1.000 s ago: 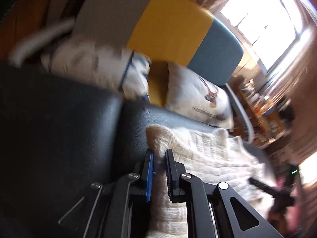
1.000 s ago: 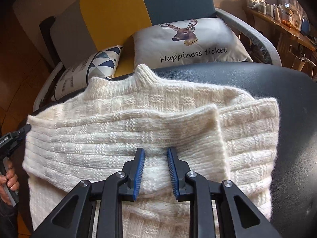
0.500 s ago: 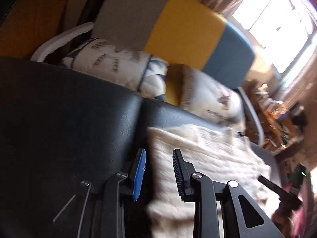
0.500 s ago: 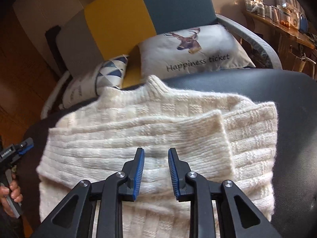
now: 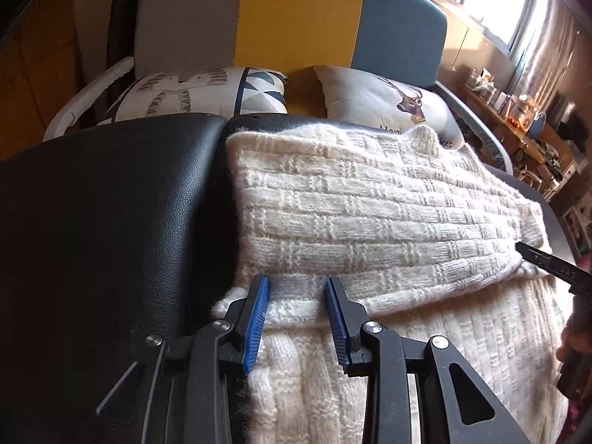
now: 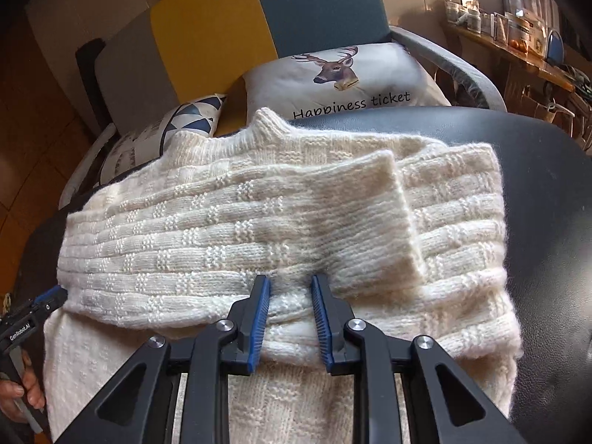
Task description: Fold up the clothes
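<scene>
The left gripper [image 5: 298, 290] had its blue-padded fingers [image 5: 257, 318] parted with a clear gap between them, gripping nothing; they hovered over the near fold of the cream knitted sweater [image 5: 370, 214], close to its left edge. The right gripper [image 6: 290, 288] was likewise open, its fingers [image 6: 321, 318] a little closer together, poised over the middle of the sweater's near fold with no cloth pinched between them.

The sweater lay on a black leather seat [image 5: 111, 214], its sleeves folded across the body in a band and the collar pointing toward the far edge. It covered the right-hand part of the seat, its left edge lying just beside the seam between the two cushions; its lower part draped over the near edge.

Beyond the far edge stood a sofa [image 6: 229, 26] in grey, yellow and teal, carrying a deer cushion [image 6: 344, 77] and a triangle-patterned cushion [image 5: 207, 90].
</scene>
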Demonstrator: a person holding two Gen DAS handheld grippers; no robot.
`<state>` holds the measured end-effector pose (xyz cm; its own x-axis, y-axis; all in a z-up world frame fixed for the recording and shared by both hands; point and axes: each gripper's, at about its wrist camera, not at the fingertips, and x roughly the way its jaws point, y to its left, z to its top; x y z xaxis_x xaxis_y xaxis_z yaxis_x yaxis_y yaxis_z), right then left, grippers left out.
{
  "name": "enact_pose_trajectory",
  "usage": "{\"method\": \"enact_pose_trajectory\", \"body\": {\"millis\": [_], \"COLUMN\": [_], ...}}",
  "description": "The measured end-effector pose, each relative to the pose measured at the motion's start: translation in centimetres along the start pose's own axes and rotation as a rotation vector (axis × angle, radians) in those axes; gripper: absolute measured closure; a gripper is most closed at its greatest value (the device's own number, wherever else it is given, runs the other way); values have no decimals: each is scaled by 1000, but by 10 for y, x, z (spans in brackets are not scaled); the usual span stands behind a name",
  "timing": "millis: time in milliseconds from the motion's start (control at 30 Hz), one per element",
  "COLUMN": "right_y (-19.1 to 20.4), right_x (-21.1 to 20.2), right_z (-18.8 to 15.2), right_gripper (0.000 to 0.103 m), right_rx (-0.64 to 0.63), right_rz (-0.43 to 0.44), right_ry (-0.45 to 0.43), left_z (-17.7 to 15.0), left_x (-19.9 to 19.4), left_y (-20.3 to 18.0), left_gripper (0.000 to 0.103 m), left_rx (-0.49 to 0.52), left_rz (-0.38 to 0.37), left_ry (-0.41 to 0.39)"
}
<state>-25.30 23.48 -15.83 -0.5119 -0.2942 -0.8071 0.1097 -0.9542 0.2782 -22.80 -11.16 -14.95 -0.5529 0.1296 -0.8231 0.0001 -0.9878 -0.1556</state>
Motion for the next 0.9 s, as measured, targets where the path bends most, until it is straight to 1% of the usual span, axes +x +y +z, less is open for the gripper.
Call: {"method": "enact_pose_trajectory", "body": {"millis": [33,67,133,200,233,333,367,433,533,667,700,733,800,833,900], "right_y": [-3,-6,-13,-19,-21,-26,-29,-35,-42,-51,-53,-54,-56,-58,-66], "right_x": [-3,-9,-26,-38,-36,-23,-15,-1,-4,-8,-8,-15,-41,-53,-78], "right_z": [2,5,14,25,33,57,62,65,57,47,44,40,22,9,-22], "right_gripper": [80,80,80,80,80,80,80,80,82,81,79,79,79,78,78], "right_rx": [16,30,54,73,73,84,94,108,134,168,176,181,180,184,195], "right_rz": [23,43,77,103,102,96,85,35,34,33,32,42,116,155,204], "right_ry": [7,1,-45,-81,-79,-64,-47,-6,4,17,20,10,-28,-31,-29], "left_z": [0,-1,-3,-6,-7,-11,-13,-18,-22,-21,-23,-25,-36,-42,-57], "left_x": [-6,-14,-29,-42,-44,-37,-30,-15,-12,-12,-16,-21,-39,-48,-66], "left_y": [1,4,11,11,9,4,4,6,4,-4,-2,1,9,14,23], "left_gripper": [70,70,70,68,64,63,62,63,63,60,60,60,60,59,56], "left_rx": [-23,-53,-113,-122,-114,-92,-90,-89,-67,-28,-45,-69,-120,-146,-194], "left_rz": [-9,-33,-89,-110,-107,-92,-78,-39,-25,6,-4,-19,-60,-82,-128], "left_ry": [3,-8,-40,-82,-92,-56,-28,33,17,22,21,19,-6,-20,-42]}}
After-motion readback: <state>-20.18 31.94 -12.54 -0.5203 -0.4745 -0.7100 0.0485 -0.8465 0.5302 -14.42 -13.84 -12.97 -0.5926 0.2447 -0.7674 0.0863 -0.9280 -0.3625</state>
